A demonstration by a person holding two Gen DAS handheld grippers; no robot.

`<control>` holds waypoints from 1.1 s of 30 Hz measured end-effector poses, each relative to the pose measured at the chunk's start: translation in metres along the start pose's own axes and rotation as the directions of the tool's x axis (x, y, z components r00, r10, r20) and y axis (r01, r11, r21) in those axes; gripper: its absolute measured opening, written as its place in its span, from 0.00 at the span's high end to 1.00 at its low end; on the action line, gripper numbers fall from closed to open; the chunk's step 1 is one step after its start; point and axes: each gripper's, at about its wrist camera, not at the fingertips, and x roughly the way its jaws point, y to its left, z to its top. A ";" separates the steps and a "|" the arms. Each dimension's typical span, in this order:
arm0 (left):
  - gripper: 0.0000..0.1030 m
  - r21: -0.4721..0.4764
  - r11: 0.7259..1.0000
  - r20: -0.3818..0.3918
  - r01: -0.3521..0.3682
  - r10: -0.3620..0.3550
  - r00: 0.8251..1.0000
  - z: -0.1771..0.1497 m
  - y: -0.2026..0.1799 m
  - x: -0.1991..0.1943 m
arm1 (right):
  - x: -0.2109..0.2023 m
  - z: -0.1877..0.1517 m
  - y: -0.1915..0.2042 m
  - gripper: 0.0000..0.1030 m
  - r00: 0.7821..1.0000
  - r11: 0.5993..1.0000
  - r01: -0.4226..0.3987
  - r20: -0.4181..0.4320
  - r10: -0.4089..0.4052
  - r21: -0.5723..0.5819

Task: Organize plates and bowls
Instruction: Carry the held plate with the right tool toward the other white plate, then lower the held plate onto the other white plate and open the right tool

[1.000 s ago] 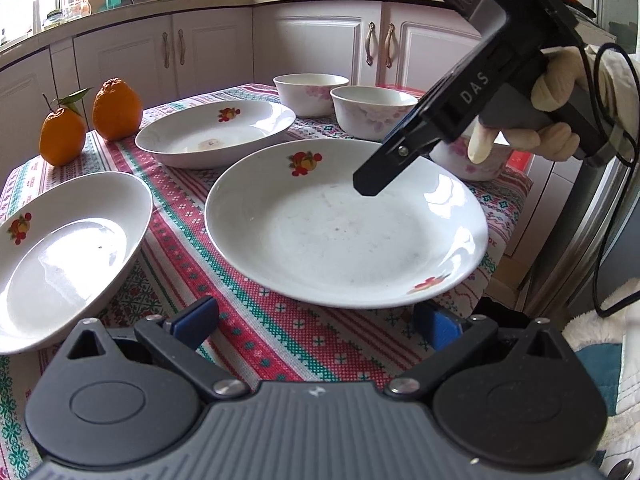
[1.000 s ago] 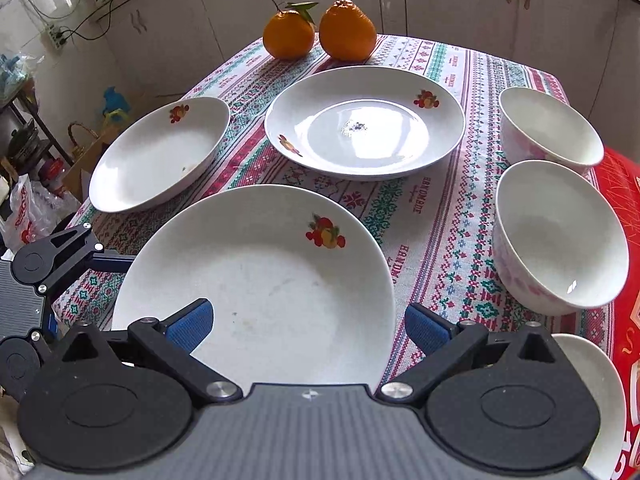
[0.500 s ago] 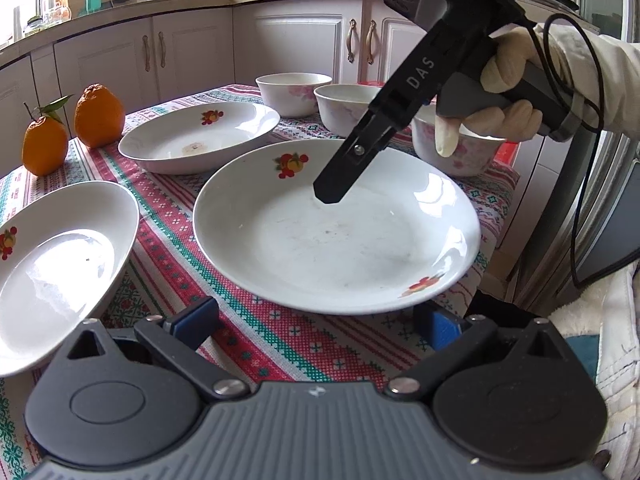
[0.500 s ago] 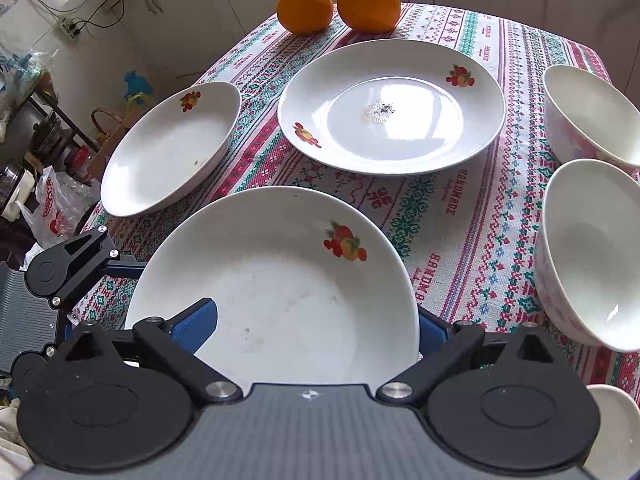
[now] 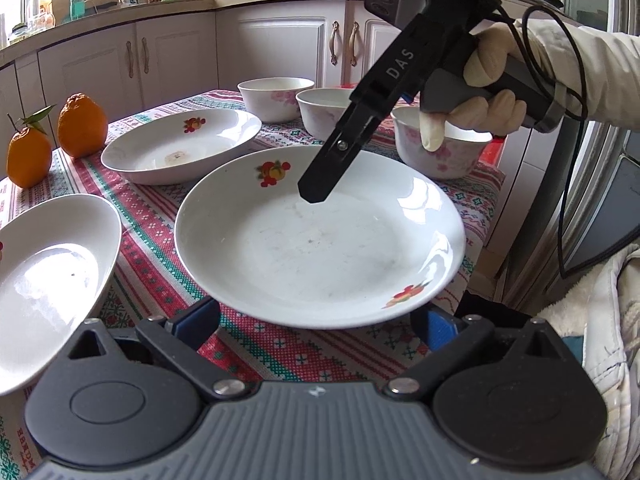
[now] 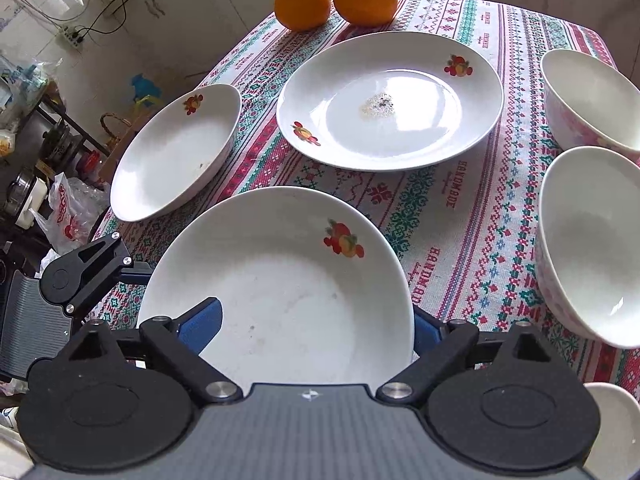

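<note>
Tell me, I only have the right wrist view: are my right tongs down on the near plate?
Observer: In the left wrist view the right tongs point steeply down over the inside of the near plate. The tip is close to its surface, but I cannot tell whether it touches.
Operator: And the left tongs? I see only a piece of them at my left edge.
Observer: The left tongs are open, with the blue pads spread at the plate's near rim and not closed on it.
Operator: What is the white sliver at my lower right?
Observer: A third bowl with pink flowers, standing beside the near plate, under your gloved hand.
</note>
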 end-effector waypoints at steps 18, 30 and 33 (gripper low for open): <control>0.06 0.001 1.000 -0.005 -0.004 0.004 1.000 0.000 -0.001 -0.004 | -0.002 0.001 0.007 0.05 1.000 1.000 -0.004 0.010 0.004 -0.027; 0.06 -0.043 0.998 0.012 -0.043 0.044 0.999 0.005 0.006 -0.028 | -0.010 0.021 0.031 0.05 0.999 0.996 -0.027 0.033 0.030 -0.086; 0.06 -0.057 0.996 0.022 -0.064 0.065 0.998 0.005 0.012 -0.038 | -0.009 0.032 0.041 0.05 0.998 0.993 -0.036 0.038 0.040 -0.116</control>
